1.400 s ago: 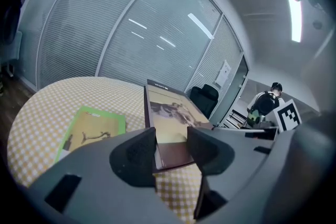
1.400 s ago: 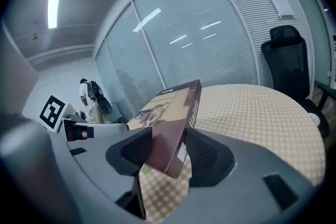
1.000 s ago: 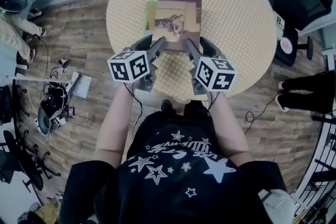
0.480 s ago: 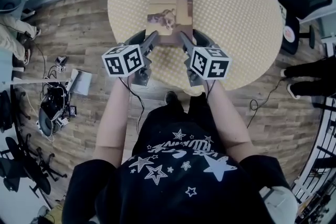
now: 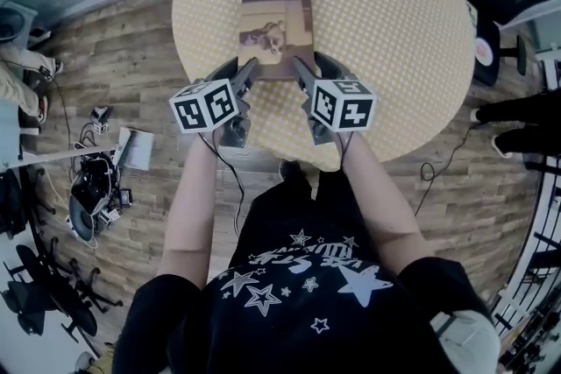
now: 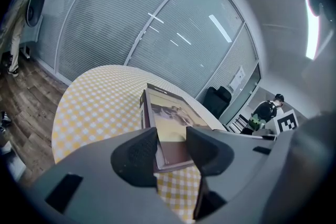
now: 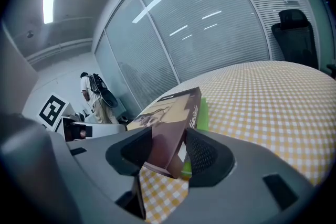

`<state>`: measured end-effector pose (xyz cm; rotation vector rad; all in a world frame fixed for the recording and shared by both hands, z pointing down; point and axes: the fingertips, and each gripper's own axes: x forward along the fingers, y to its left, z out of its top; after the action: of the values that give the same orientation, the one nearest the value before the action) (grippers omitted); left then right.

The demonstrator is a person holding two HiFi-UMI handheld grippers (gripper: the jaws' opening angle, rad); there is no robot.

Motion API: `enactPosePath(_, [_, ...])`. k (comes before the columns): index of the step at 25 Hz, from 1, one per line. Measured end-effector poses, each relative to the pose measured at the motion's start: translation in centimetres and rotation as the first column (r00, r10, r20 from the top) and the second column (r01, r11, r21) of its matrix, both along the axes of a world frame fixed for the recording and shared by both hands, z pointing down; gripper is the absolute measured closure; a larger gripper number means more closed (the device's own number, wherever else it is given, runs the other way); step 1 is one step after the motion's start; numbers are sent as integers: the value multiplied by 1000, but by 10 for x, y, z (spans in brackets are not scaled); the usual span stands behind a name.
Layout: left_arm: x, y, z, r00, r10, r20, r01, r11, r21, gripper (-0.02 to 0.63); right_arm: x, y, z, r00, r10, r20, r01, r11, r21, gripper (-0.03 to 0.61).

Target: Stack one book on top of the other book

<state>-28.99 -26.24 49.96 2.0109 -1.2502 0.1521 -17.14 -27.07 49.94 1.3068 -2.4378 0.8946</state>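
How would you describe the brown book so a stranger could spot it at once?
Look for the round table with the yellow checked cloth. On the side nearest the person is the brown book, with a pale picture on its cover. It sits over a green book of which only an edge shows; the brown cover marks it out.

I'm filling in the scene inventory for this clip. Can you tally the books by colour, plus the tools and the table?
brown book: 1
green book, under the brown one: 1
tools: 2, the left tool and the right tool, each shut on a near corner of the brown book
round table with yellow check cloth: 1
Total: 5
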Motion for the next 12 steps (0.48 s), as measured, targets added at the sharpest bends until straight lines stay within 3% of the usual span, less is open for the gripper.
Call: enactPosePath(12, [0,-13,18,999,9,33,-8,1000,-26,446,2,-13,23,1000,-4,-26,3,999,-39,370])
